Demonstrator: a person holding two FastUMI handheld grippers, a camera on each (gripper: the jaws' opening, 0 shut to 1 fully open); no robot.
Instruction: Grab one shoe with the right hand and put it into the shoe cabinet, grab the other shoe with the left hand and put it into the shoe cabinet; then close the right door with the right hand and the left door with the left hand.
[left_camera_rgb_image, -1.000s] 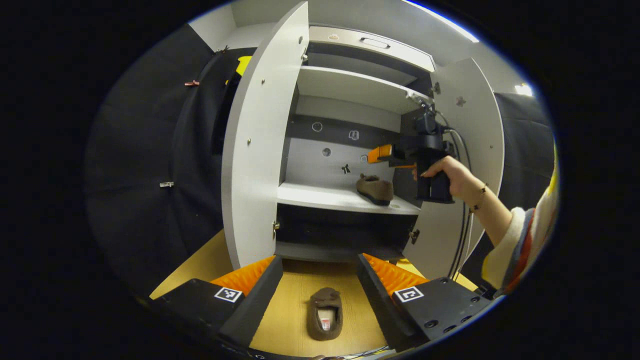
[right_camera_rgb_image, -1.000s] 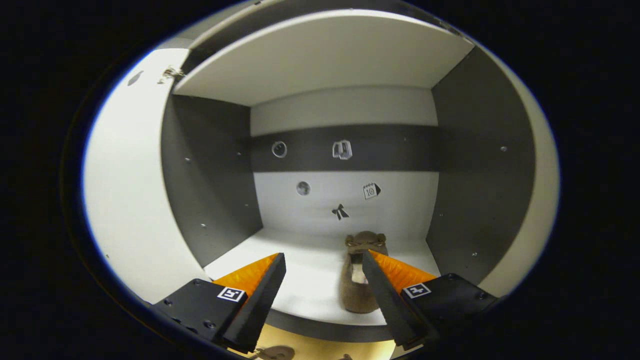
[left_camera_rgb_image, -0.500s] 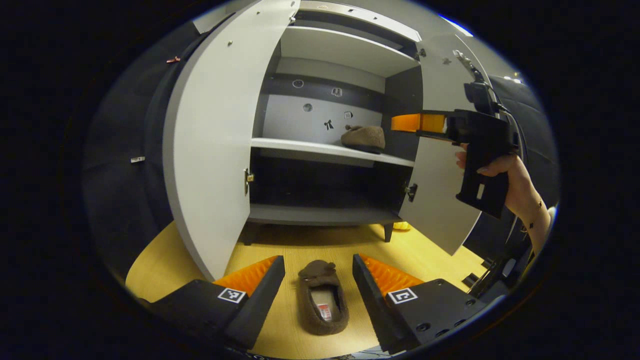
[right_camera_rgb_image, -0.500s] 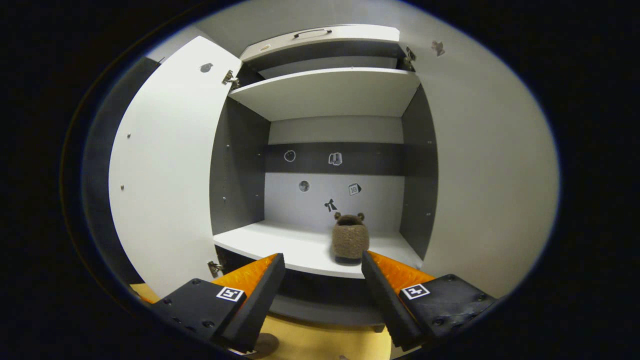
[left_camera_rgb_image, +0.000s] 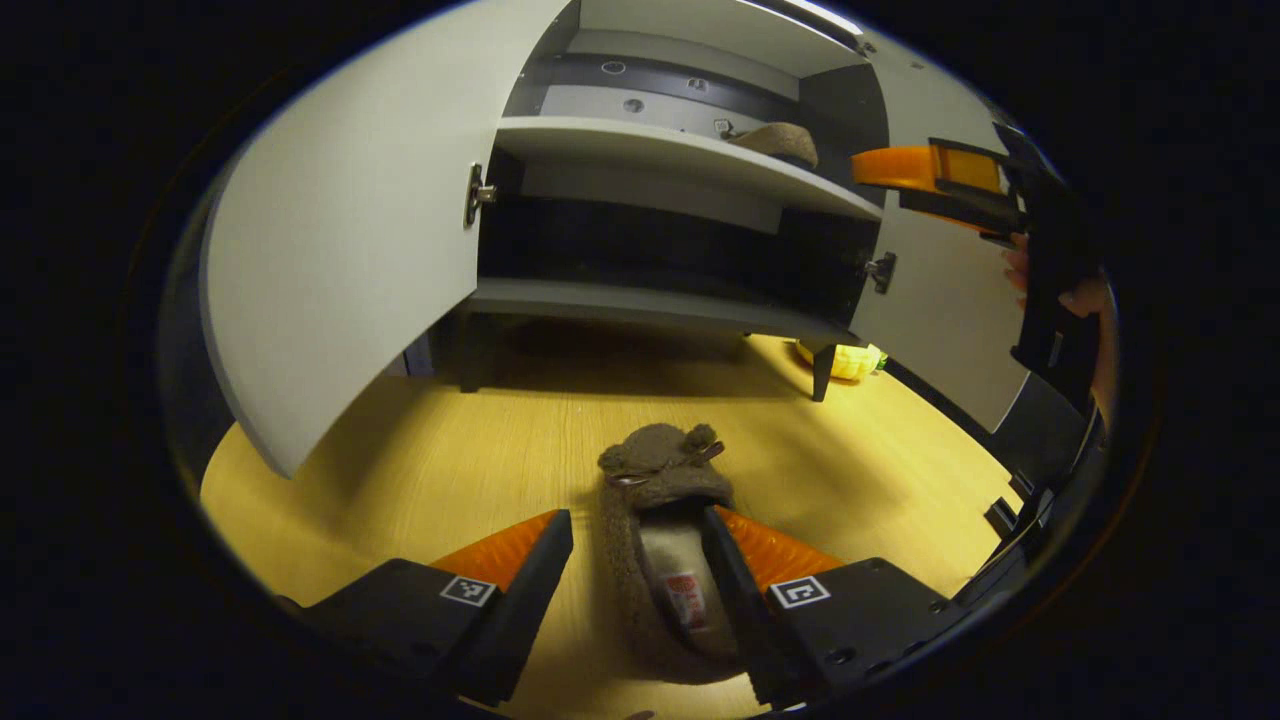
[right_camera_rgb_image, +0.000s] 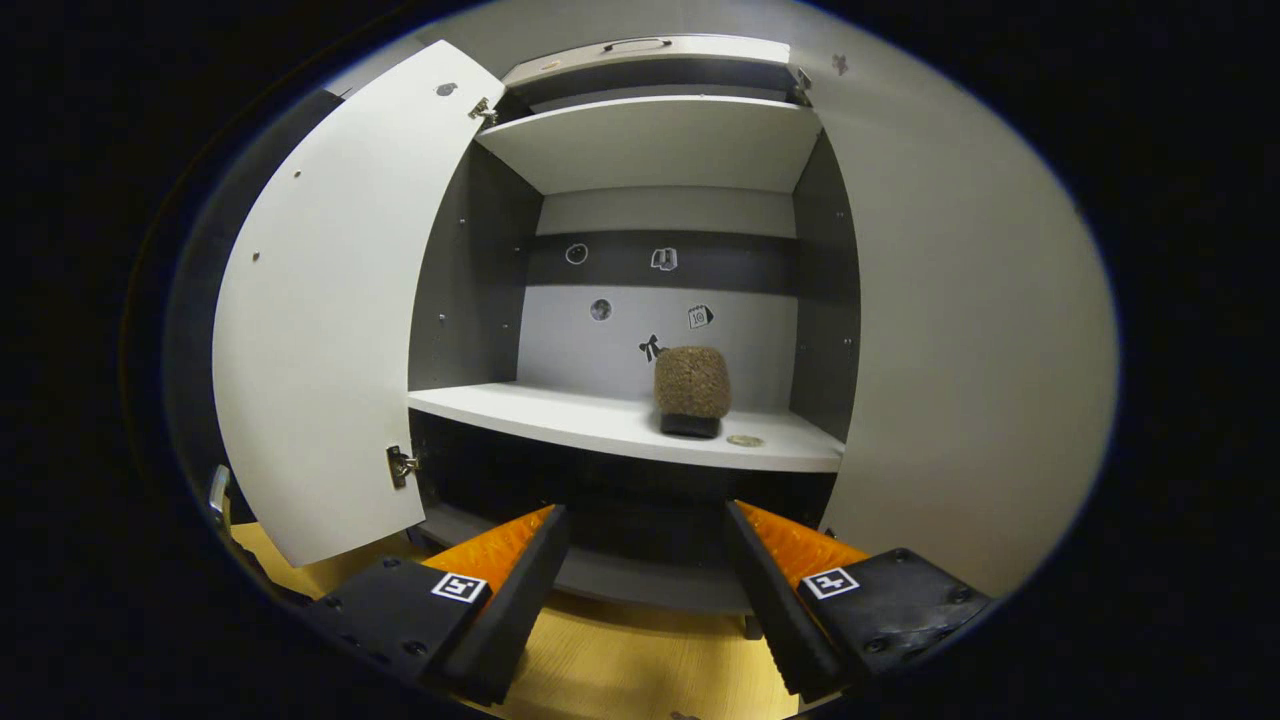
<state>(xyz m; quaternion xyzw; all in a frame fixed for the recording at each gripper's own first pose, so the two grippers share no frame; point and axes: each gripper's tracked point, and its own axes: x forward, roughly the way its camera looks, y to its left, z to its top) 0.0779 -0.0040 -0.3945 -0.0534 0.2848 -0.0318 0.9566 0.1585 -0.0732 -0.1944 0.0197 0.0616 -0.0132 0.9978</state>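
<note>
The shoe cabinet (right_camera_rgb_image: 660, 150) stands on a yellow wooden floor (left_camera_rgb_image: 450, 460) with both doors swung wide open. In the right gripper view, the right gripper (right_camera_rgb_image: 645, 560) is held in front of the cabinet, low down, with its two fingers spread far apart and nothing between them. Past those fingers you can see the middle shelf (right_camera_rgb_image: 600, 420), and one fuzzy brown shoe (right_camera_rgb_image: 692, 388) sits on it, over toward the right side, with its heel end facing out. A small round thing (right_camera_rgb_image: 745, 440) lies on the shelf just beside the shoe. The back wall of the cabinet has a few little stickers (right_camera_rgb_image: 652, 348) on it. The left door (right_camera_rgb_image: 320, 310) is open on one side and the right door (right_camera_rgb_image: 960, 330) is open on the other. In the left gripper view, the left gripper (left_camera_rgb_image: 632, 560) is down low near the floor, and its fingers are open wide too. The other shoe (left_camera_rgb_image: 665, 540) lies on the floor between those fingers, with its toe pointing at the cabinet. One finger is right up against the shoe's side and the other finger is apart from it, so the shoe is not squeezed. Farther off in that view, a hand (left_camera_rgb_image: 1075, 290) holds the right gripper (left_camera_rgb_image: 925, 170) up near the right door (left_camera_rgb_image: 950, 310), and something yellow (left_camera_rgb_image: 845, 360) sits on the floor by a cabinet leg
</note>
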